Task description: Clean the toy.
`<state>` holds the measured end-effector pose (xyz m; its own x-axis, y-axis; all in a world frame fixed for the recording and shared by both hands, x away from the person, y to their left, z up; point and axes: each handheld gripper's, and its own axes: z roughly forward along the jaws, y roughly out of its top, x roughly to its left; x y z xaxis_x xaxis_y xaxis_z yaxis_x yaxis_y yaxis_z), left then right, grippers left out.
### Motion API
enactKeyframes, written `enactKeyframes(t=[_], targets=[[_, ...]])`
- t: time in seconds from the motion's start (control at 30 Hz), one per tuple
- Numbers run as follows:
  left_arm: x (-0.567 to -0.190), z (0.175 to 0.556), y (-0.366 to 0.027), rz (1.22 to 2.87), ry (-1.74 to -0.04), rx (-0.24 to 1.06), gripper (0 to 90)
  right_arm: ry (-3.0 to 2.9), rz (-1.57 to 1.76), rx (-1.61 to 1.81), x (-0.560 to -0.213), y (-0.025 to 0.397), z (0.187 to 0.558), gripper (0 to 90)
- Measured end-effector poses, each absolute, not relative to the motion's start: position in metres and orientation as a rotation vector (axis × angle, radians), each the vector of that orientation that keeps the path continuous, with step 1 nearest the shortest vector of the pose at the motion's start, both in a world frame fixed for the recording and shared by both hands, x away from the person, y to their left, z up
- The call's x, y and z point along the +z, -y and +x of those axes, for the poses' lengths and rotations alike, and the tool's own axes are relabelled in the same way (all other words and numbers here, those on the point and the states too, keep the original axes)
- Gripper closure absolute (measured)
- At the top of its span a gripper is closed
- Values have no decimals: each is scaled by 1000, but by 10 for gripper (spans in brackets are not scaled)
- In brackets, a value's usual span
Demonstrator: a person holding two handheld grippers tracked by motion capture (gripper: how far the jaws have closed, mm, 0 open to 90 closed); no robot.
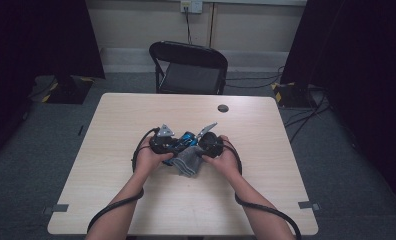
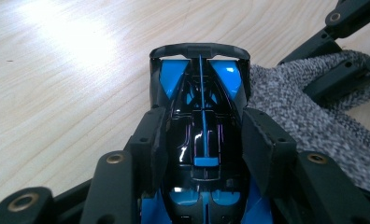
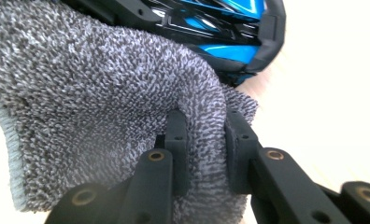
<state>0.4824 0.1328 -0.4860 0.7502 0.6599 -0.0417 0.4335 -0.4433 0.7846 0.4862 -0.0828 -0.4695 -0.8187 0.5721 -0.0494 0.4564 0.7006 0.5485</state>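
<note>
Near the middle of the pale wooden table [image 1: 136, 200], the left gripper [image 2: 202, 140] has its 2 jaws closed against the sides of a glossy black-and-blue toy race car [image 2: 199, 102]. The right gripper [image 3: 204, 140] pinches a fold of a grey knitted cloth [image 3: 89, 93], which touches the car's right side.

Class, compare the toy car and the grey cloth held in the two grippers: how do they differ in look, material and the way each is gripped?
The toy car is glossy black and blue with a hard shell; the grey cloth is matt, speckled and fuzzy. The car keeps its shape between the left gripper jaws; the cloth folds and bunches where the right gripper pinches it. The car is clamped across its body; the cloth by a fold. Both are held at the table middle, side by side.
</note>
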Motion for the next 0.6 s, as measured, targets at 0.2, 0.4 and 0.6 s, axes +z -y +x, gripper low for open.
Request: enactKeyframes(t=[0.2,0.4,0.6], targets=[[-486,482,-133,2108,-818,348,515,-2673,856,778,-470,89,490,744],[-486,482,-133,2105,-818,351,515,-2644,916,795,-471,101,495,741],[-486,482,-133,2111,-818,356,515,-2627,939,792,-471,106,501,741]])
